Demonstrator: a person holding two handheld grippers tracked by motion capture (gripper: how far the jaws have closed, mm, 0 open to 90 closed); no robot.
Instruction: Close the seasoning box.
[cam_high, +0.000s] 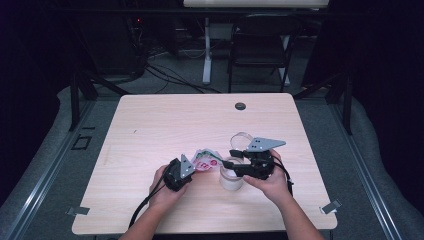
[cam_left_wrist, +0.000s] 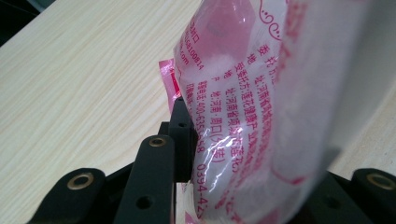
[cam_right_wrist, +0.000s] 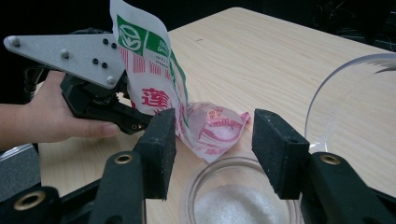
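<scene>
Left claw clenched on the pink packet; right claw released, just beside it, above the jar.

The far half of the table lies bare; near the hands, bag and jar crowd together.

The pale wood-grain table looks matt and smooth. The red-printed clear plastic pouch is glossy and crinkled. The clear round jar holds white grainy powder.
</scene>
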